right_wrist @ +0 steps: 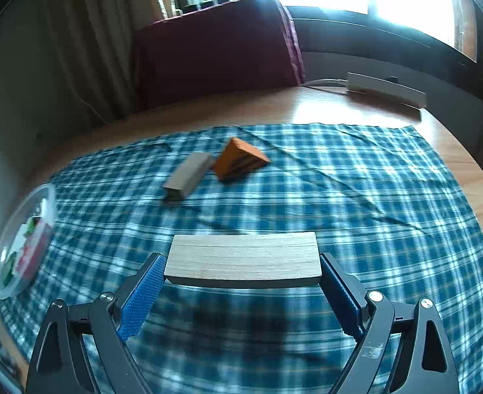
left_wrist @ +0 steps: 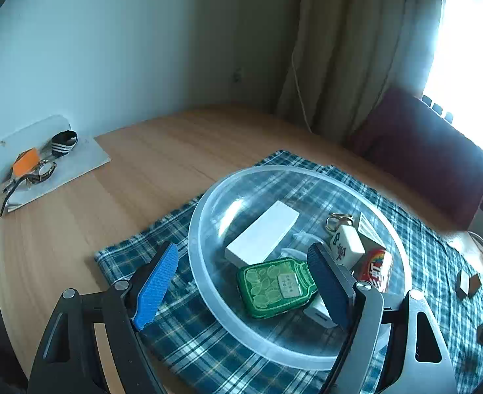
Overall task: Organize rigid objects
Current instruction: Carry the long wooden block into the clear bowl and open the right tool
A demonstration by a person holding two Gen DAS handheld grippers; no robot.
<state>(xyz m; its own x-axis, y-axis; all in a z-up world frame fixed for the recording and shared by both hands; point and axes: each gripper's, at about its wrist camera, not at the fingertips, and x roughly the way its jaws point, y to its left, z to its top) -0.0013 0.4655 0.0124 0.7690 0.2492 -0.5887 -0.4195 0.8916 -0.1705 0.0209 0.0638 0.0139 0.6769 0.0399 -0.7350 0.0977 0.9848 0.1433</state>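
Right wrist view first: we have the wooden block (right_wrist: pixel 243 257) clamped across its long axis in our right tongs (right_wrist: pixel 241 292), blue pads pressing on both short ends, so the jaws stand wide yet firmly closed on it. We judge the block is lifted clear of the checked cloth (right_wrist: pixel 356 190), since a dark shadow lies on the weave beneath it, and gripping by the ends leaves the flat underside free to set down. Ahead on the cloth wait a grey block (right_wrist: pixel 187 175) and an orange wedge (right_wrist: pixel 239 161), their corners touching or nearly so, not yet collected. Off at the left edge we glimpse the clear bowl (right_wrist: pixel 49 197). Over on the left wrist view, our left tongs (left_wrist: pixel 244 282) are spread wide and hold nothing, one pad outside the bowl's (left_wrist: pixel 208 298) rim, the other over its inside. That straddle looks to us like a steadying stance, ready to keep the light bowl from sliding. Inside it sit a white box (left_wrist: pixel 261 238), a green tin (left_wrist: pixel 274 287), a mahjong-tile keyring (left_wrist: pixel 344 246) and a red packet (left_wrist: pixel 374 269), so the wooden block most likely goes there too.
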